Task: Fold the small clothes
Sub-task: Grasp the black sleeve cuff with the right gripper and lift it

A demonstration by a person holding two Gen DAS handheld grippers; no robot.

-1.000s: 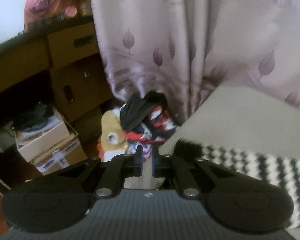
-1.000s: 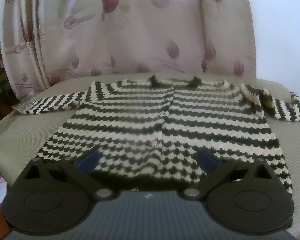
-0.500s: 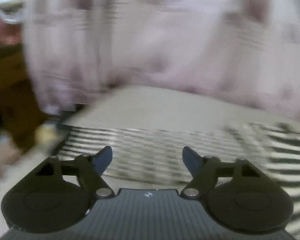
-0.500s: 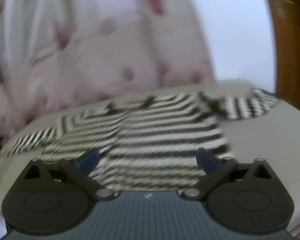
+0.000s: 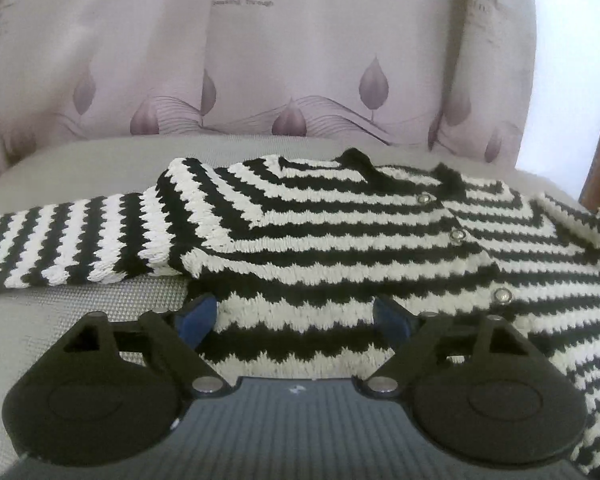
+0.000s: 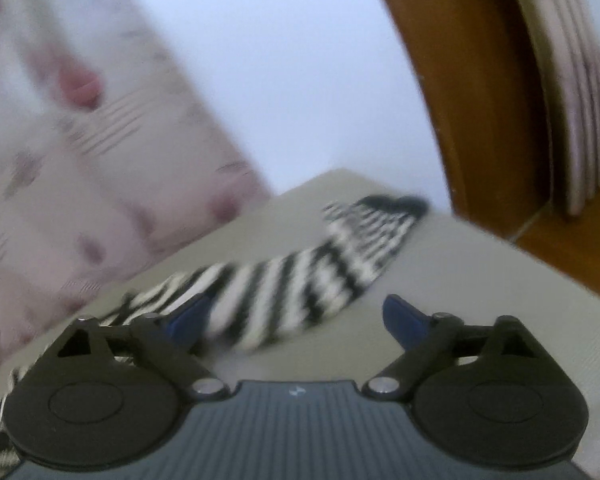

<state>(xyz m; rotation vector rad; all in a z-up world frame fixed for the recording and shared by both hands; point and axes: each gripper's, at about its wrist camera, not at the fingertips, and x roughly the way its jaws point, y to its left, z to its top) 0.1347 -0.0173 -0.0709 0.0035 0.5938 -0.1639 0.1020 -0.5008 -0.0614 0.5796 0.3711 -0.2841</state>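
Spreading apart, the left gripper (image 5: 296,314) hovers low over the striped cardigan (image 5: 340,240), pads pressing nothing. That cardigan lies flat on the grey cushion (image 5: 80,168), one sleeve (image 5: 68,240) stretched left. Only this view catches writing: big letters "R I" on the curtain (image 5: 260,60), small lines under them too blurry to read. Right gripper (image 6: 296,316) is narrowing, pads gripping nothing, the other sleeve (image 6: 300,280) lying partly between them. Only that blurry view shows brown wood (image 6: 460,80).
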